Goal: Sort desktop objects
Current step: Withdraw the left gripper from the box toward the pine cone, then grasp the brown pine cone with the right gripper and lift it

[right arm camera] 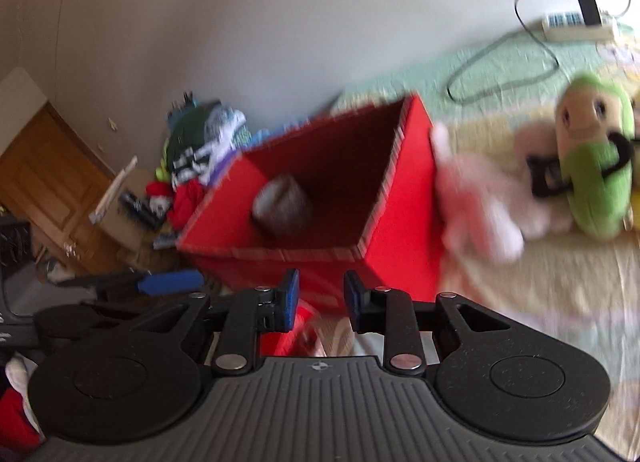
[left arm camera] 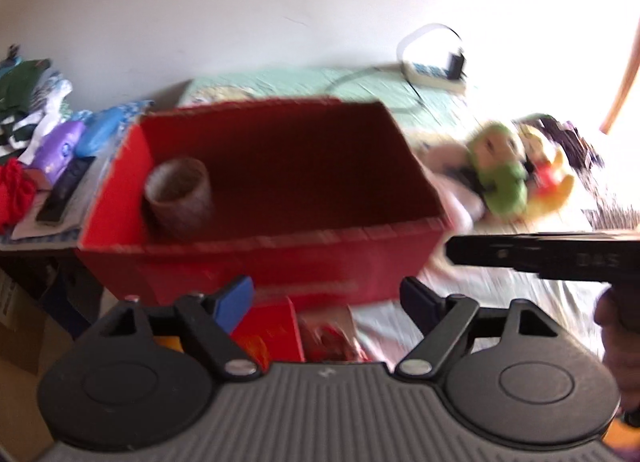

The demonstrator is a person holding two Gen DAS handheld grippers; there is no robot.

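An open red cardboard box [left arm camera: 256, 262] [right arm camera: 400, 229] sits on the bed just ahead of both grippers. Inside it, a brown tape roll [left arm camera: 178, 197] [right arm camera: 282, 207] rests near the left wall. My left gripper [left arm camera: 328, 300] hovers before the box's front wall, its blue-padded fingers spread wide with nothing between them. My right gripper [right arm camera: 322, 298] is at the box's near corner, its jaws a small gap apart and empty. To the right lie a green plush [left arm camera: 500, 169] [right arm camera: 592, 157], a yellow plush [left arm camera: 548, 177] and a pink plush [right arm camera: 480, 201].
Red packets [left arm camera: 280, 334] lie below the left gripper. A remote [left arm camera: 66, 193], purple and blue items and a clothes pile [right arm camera: 200, 149] crowd the left side. A power strip [left arm camera: 436, 75] [right arm camera: 580, 25] with cable lies at the back. The bedspread [right arm camera: 540, 282] spreads out on the right.
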